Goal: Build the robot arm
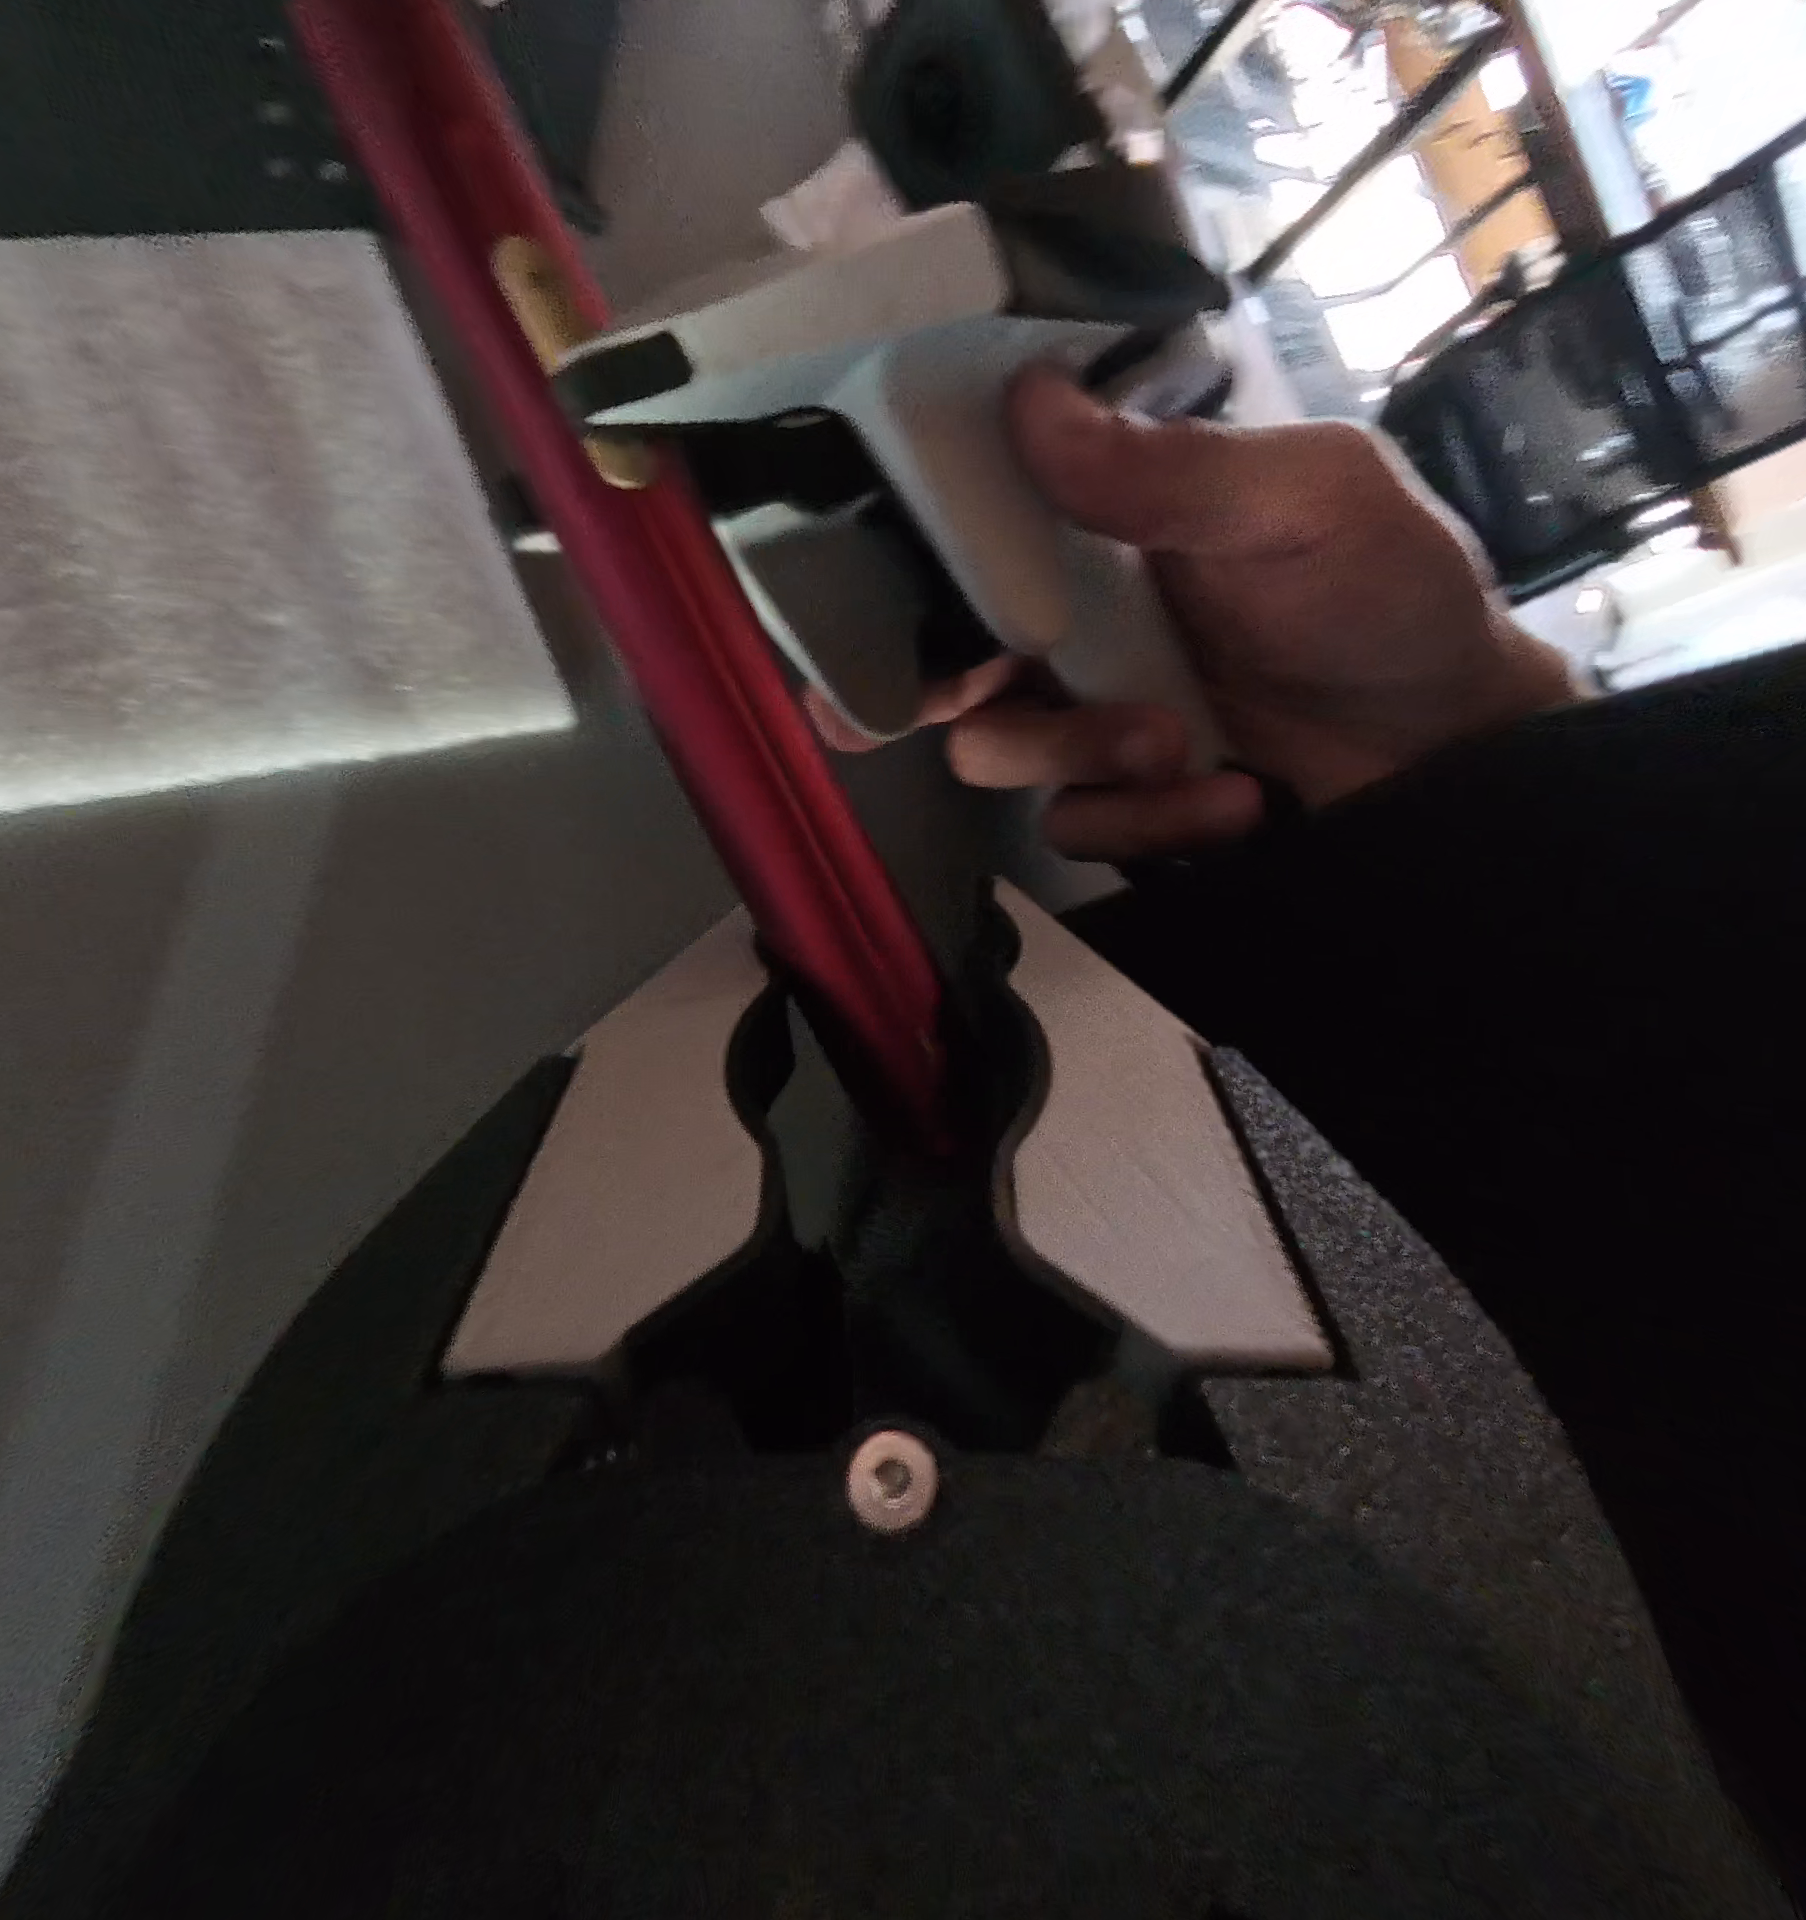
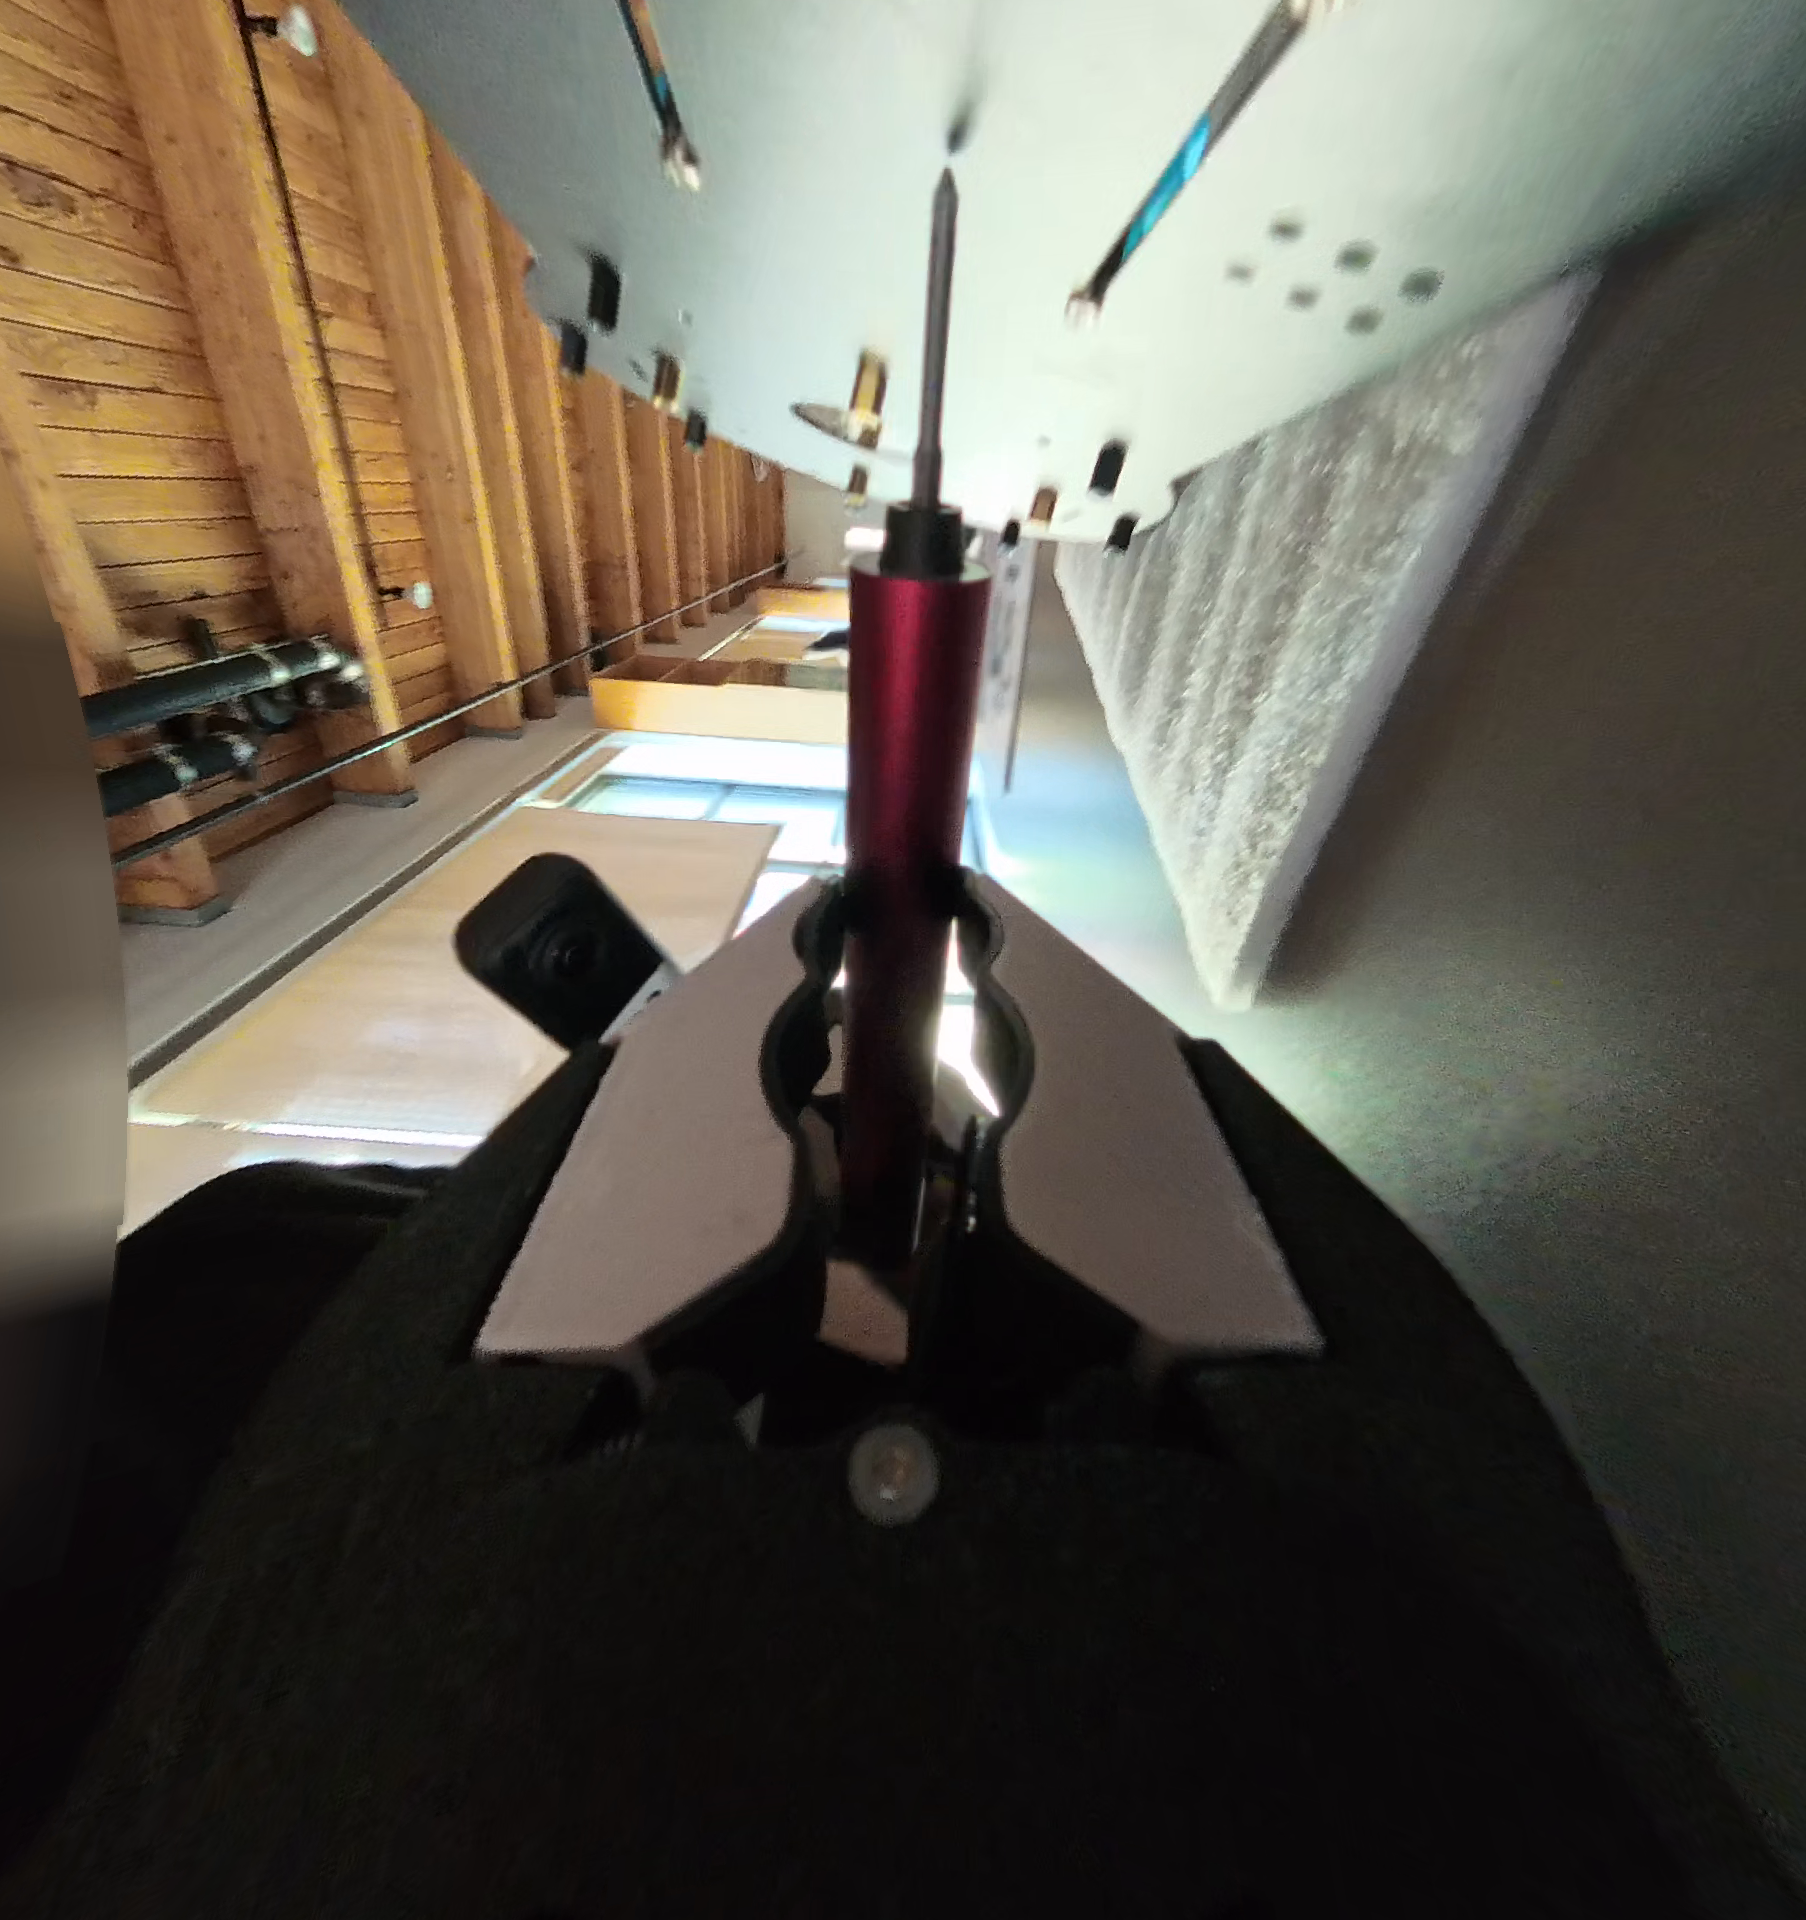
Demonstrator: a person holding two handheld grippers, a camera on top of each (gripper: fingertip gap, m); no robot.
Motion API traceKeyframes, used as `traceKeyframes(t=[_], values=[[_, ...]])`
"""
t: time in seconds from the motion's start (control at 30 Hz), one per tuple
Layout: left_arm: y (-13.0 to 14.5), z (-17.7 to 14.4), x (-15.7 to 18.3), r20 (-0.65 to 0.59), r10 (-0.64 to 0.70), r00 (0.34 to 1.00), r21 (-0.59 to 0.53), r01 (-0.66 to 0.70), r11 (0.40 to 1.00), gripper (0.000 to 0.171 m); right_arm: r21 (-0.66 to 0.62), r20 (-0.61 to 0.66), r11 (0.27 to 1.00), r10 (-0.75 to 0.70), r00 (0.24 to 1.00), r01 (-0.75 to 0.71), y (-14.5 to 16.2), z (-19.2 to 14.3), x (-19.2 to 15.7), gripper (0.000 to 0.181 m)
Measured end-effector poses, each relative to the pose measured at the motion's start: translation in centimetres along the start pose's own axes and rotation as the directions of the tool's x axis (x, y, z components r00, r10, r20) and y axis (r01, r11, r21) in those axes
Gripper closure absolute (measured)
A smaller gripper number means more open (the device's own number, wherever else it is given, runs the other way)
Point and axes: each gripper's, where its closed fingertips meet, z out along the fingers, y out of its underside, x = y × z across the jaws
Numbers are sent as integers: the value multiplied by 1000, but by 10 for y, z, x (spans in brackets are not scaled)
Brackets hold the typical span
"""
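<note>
My left gripper [image 1: 878,966] is shut on a long red piece [image 1: 670,623] with ridged edges and brass-coloured spots. The piece slants up and left out of the jaws to the top of the view. Behind it, a hand [image 1: 1242,582] holds my right gripper [image 1: 608,390], whose tips reach the red piece. In the right wrist view, my right gripper [image 2: 899,904] is shut on a red-handled screwdriver [image 2: 914,727]. Its thin dark shaft points straight ahead, and its tip is close to a white board [image 2: 826,260] with brass standoffs [image 2: 866,400].
Two blue-banded wrenches [image 2: 1179,166] lie on the white board. A textured grey pad [image 2: 1294,623] borders it and shows in the left wrist view [image 1: 203,499]. A wooden wall with black pipes [image 2: 203,675] stands left. The left gripper's black camera [image 2: 556,951] is close by. One gripper's finger ends stand about 8 centimetres off the other's.
</note>
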Motion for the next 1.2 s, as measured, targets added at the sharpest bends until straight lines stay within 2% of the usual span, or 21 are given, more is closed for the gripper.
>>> traceKeyframes(t=[0.17, 0.4, 0.53, 0.63, 0.73, 0.8, 0.87, 0.93, 0.97, 1.07, 1.2], values=[[2, -3, 5, -54, -75, 996, 27, 77, 997, 140, -18, 29, 998, 66, 997, -65, 5, 5, 4, 163], [17, 5, 2, 13, -50, 999, -22, 51, 998, 143, -38, -12, 997, 68, 998, -68, 14, 3, 11, 162], [21, 7, -12, 92, -111, 990, -1, 112, 994, 152, -41, -45, 999, 2, 999, -4, 16, 5, 12, 161], [22, 5, -23, 174, -91, 981, 4, 92, 996, 155, -36, -57, 999, -11, 998, 9, 19, 4, 15, 161], [21, 8, -19, 184, -61, 981, 2, 62, 998, 153, -47, -33, 999, 3, 999, -4, 24, 7, 13, 160], [18, 8, -8, 118, -43, 992, 19, 41, 999, 148, -69, -18, 997, -18, 1000, 16, 25, 4, 9, 162], [7, 2, 19, -110, -75, 991, 81, 84, 993, 143, -85, 89, 996, -2, 996, 10, 24, 2, -9, 163], [-11, -14, 39, -368, -185, 911, 145, 253, 957, 144, -102, 202, 995, 13, 979, 8, 28, 2, -29, 163], [-16, -19, 38, -432, -231, 872, 152, 323, 934, 148, -116, 211, 993, -1, 977, 26, 33, 4, -32, 163], [-10, -13, 30, -414, -255, 874, 127, 333, 934, 154, -120, 163, 988, -75, 984, 95, 37, 6, -27, 162], [-5, -8, 30, -400, -304, 865, 81, 364, 928, 156, -93, 126, 994, -40, 991, 52, 39, 6, -20, 162]])
